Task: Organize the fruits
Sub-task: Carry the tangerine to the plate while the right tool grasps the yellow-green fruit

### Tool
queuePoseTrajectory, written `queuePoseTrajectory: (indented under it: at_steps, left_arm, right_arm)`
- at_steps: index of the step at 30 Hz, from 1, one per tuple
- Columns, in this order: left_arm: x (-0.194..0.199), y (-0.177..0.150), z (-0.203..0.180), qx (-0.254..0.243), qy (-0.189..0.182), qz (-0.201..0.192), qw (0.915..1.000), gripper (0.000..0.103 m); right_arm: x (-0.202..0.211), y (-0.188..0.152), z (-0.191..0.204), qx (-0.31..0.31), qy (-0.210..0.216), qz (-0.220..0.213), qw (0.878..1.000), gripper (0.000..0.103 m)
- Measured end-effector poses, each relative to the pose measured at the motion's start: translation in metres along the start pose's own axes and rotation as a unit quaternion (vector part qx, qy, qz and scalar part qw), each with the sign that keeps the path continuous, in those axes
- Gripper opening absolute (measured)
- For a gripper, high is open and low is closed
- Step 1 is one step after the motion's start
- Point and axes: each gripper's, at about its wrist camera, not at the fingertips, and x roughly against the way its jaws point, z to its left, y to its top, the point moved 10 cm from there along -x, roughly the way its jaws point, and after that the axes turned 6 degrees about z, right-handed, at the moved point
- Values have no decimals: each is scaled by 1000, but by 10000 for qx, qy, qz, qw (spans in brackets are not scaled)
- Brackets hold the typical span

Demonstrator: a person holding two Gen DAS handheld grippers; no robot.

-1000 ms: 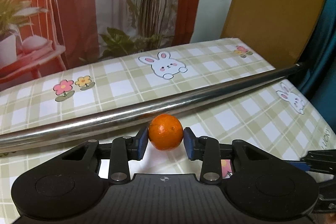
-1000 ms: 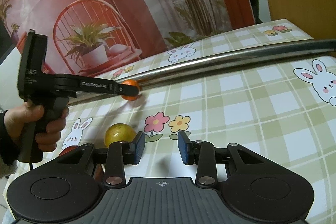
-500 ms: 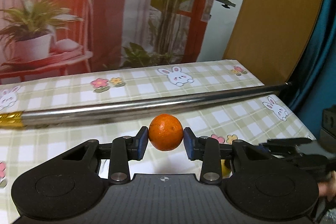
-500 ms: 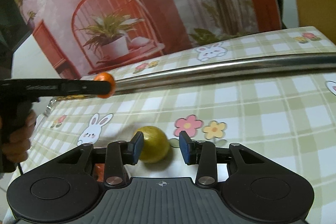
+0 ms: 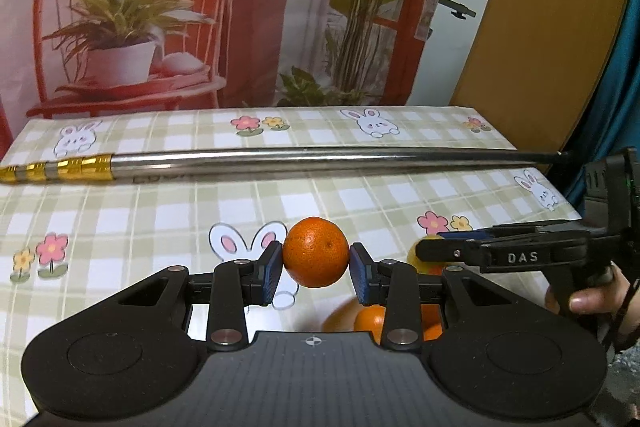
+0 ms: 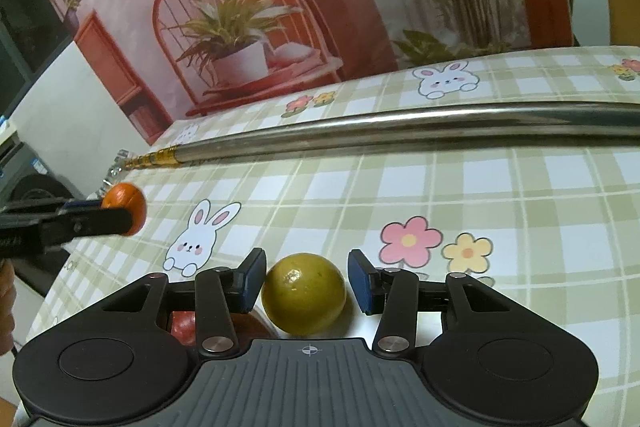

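Orange (image 5: 316, 251) sits pinched in the left gripper (image 5: 316, 269) near the pole (image 5: 320, 159), as the open right gripper (image 6: 306, 285) should close squarely on the yellow fruit (image 6: 304, 293).

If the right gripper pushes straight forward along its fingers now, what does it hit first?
The round yellow-green fruit: it already sits between the open fingers of the right gripper, neither pad clearly touching. Beyond it lies checked tablecloth, then the long steel pole; depth is uncertain.
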Motion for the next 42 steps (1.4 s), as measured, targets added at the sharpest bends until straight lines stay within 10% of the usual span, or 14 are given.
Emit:
queuePoseTrajectory:
  at_steps: [19, 42]
  left_arm:
    - [8, -22, -6, 342, -281, -6, 9990, 38]
    - [35, -52, -33, 232, -357, 98, 9990, 38]
  right_arm:
    - [-6, -6, -8, -522, 145, 242, 9982, 44]
    - [66, -14, 24, -333, -123, -615, 9975, 43]
